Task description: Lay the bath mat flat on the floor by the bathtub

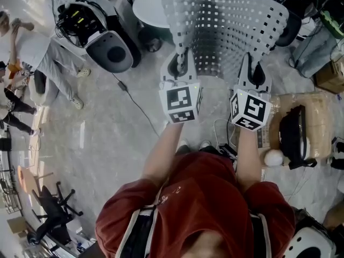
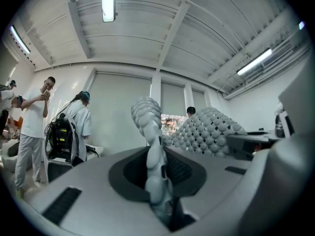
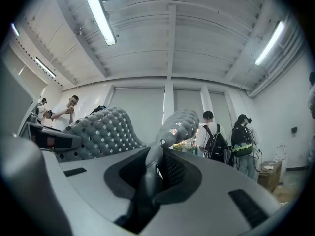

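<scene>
Pinching hard on the bath mat point(image 2: 146, 116), the left gripper point(image 2: 156, 183) has its jaws narrowed onto a bunched edge of the bobbled grey sheet, and the right gripper point(image 3: 147, 181) matches it, its jaws squeezed onto the opposite corner. Out from there, the mat hangs stretched between the two, held aloft at about chest level, well clear of the pale marbled floor point(image 1: 107, 138). Beyond it sits a white rounded shape, probably the bathtub point(image 1: 153, 7). So this looks like the carry-and-spread step, laying not yet begun. Next up, by my read: lower both grippers together, keep the mat taut, set it down beside the tub, then release.
</scene>
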`<state>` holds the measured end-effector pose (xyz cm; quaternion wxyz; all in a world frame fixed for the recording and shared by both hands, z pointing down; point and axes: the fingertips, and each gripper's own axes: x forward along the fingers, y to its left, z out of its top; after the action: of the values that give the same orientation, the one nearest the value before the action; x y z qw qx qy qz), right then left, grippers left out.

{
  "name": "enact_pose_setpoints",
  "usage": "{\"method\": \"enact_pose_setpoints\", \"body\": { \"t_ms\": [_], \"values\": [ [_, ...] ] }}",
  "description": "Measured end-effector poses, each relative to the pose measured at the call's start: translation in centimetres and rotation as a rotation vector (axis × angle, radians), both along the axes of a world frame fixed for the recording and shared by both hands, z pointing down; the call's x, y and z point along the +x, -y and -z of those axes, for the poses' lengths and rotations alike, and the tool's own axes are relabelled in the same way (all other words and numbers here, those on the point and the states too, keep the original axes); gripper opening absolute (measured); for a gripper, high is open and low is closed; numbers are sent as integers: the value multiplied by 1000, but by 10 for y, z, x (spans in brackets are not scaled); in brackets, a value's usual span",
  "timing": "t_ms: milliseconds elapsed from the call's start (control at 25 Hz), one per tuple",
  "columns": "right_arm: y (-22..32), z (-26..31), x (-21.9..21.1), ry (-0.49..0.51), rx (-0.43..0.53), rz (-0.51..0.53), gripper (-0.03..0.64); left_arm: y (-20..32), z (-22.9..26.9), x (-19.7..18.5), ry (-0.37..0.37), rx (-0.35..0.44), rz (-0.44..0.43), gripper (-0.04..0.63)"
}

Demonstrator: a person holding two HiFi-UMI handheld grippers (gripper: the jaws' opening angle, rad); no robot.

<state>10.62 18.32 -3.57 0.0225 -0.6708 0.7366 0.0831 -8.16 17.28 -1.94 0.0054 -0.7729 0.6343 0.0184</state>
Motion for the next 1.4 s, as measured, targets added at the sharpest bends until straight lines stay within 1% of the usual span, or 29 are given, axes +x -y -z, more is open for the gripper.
{"method": "enact_pose_setpoints", "body": {
  "t_ms": [160, 320, 600, 840, 1080, 1400],
  "values": [
    [1, -3, 11, 5, -6, 2, 57, 1, -2, 11, 0, -2, -6, 58],
    [4, -7, 29, 11, -9, 5, 57, 3, -3, 31, 7, 1, -10, 58],
    [11, -17, 63, 23, -16, 20, 58, 8, -11, 65, 18, -6, 1, 58],
    [17, -21, 84, 34, -21, 30, 58, 10, -11, 83, 24, -8, 10, 58],
    [29, -24, 84, 44, -24, 38, 57, 18, -15, 83, 31, -15, 13, 58],
    [58, -27, 61, 15, -19, 51, 57, 49, -21, 61, 3, -15, 27, 58]
  ]
}}
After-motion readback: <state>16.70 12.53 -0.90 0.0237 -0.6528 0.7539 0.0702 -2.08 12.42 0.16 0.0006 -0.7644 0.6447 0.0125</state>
